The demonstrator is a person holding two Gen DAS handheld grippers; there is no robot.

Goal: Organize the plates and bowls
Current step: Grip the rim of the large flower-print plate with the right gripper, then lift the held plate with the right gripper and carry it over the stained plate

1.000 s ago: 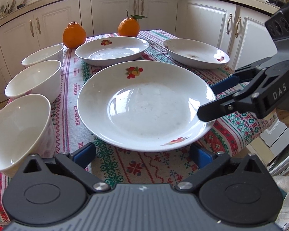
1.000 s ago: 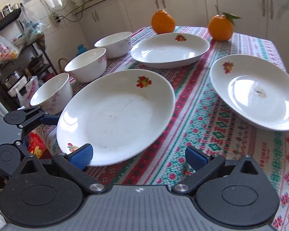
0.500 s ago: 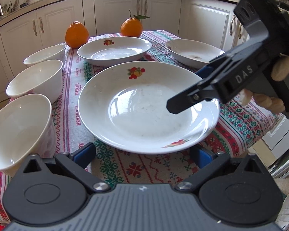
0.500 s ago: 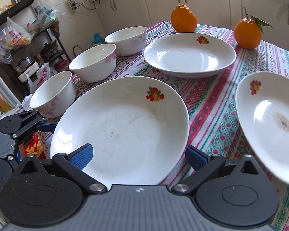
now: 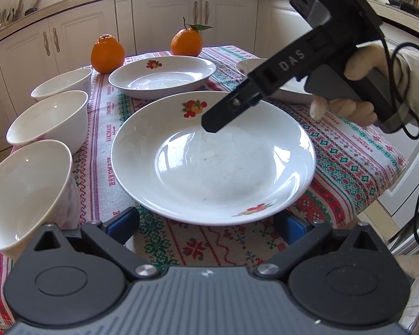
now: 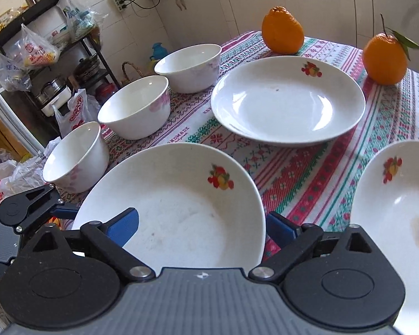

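1. Large plate (image 6: 170, 209) lies on the counter (image 5: 349, 162), beside three bowls (image 6: 134, 106).
2. Right gripper (image 6: 201, 223): fingers just closing, straddling the plate's rim, not yet pinching.
3. Left gripper (image 5: 206, 223): fingers spread, empty.
4. Risk: glazed rim slipping from a shallow pinch.

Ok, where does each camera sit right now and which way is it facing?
Left wrist: on the left gripper at the table's near edge, facing the cabinets across the near plate; shows the right gripper and gloved hand.
Right wrist: on the right gripper, above the near plate's right rim, jaws just narrowing, nothing gripped; facing the bowls; shows the left gripper.
Shared: near plate, bowls, oranges.
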